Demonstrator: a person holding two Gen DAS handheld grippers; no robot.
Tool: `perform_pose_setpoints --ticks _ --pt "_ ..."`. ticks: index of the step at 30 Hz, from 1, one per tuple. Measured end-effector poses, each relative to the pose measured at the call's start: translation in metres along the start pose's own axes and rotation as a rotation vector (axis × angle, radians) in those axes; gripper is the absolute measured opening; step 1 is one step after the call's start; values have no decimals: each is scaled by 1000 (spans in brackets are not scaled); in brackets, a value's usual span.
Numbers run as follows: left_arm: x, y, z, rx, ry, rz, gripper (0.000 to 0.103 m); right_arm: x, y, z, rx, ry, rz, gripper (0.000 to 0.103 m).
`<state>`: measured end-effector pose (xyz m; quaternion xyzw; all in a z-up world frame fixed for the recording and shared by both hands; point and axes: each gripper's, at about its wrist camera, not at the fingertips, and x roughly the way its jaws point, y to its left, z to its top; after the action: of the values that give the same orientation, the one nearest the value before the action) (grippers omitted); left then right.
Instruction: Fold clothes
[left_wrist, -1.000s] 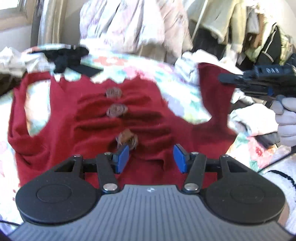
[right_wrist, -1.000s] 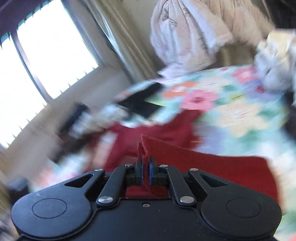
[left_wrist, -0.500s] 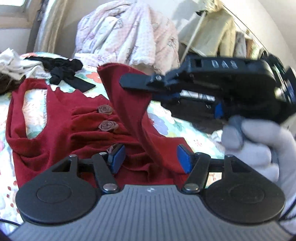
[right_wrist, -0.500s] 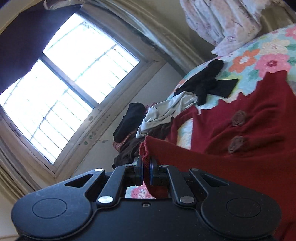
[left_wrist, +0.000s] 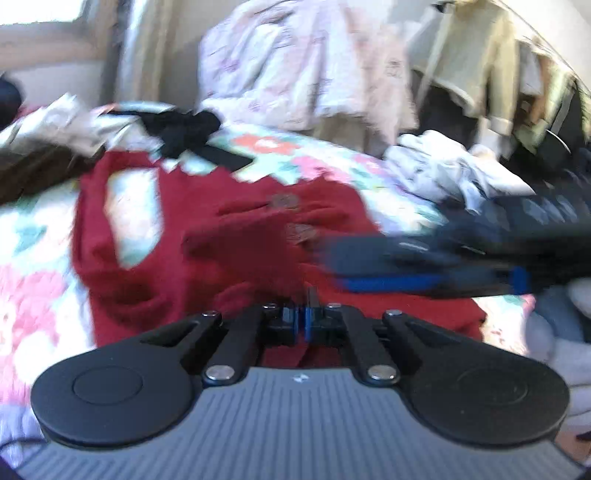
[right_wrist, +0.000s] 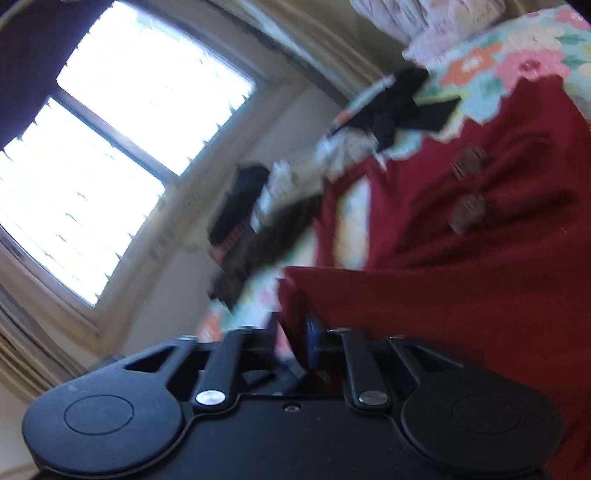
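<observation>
The left gripper (left_wrist: 300, 320) is pinched together on a fold of the dark red knit top with rosette buttons (left_wrist: 236, 236). The right gripper (right_wrist: 291, 334) (blurred) is opening, a red edge between its parting jaws. The top lies spread on the floral bedspread (left_wrist: 280, 147), near a black garment (left_wrist: 184, 129).

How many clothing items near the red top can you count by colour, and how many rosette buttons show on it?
Red top: 1
Black garment: 1
White crumpled garment: 1
Rosette buttons: 2
Total: 5
</observation>
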<state>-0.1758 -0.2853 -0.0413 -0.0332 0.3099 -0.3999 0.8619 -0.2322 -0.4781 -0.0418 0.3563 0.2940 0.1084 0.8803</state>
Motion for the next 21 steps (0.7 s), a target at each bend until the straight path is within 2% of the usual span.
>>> perform_pose_setpoints --ticks 1,4,6,8,9,11,13,15,17,20,21 --pt "1 7 -2 -25 16 18 2 -6 -2 -2 -26 11 -47 54" --pt "5 22 -12 -61 59 73 2 -37 -17 -4 -94 9 -273 55" --pt "5 28 -17 -90 72 69 2 -58 -35 -5 -84 -12 -404 55" --pt "1 26 -19 -71 67 67 2 -81 -54 -7 -51 -39 -520 55" --pt "-2 23 -18 -38 54 74 2 -91 -63 -7 -8 -59 -548 55" --pt "-9 20 -14 -10 33 90 2 -108 -81 -6 120 -112 -513 55" --pt "-10 29 -14 -66 48 102 3 -114 -85 -4 147 -141 -498 56" --pt "-4 40 -16 -111 94 128 5 -107 -82 -3 116 -132 -554 56" --pt "0 45 -21 -116 137 145 6 -88 -78 -5 54 -77 -586 56" --pt "-3 49 -22 -129 149 135 8 -56 -78 -12 -31 69 -603 56" --pt "-5 51 -21 -127 155 137 9 -49 -74 -15 -81 97 -638 56"
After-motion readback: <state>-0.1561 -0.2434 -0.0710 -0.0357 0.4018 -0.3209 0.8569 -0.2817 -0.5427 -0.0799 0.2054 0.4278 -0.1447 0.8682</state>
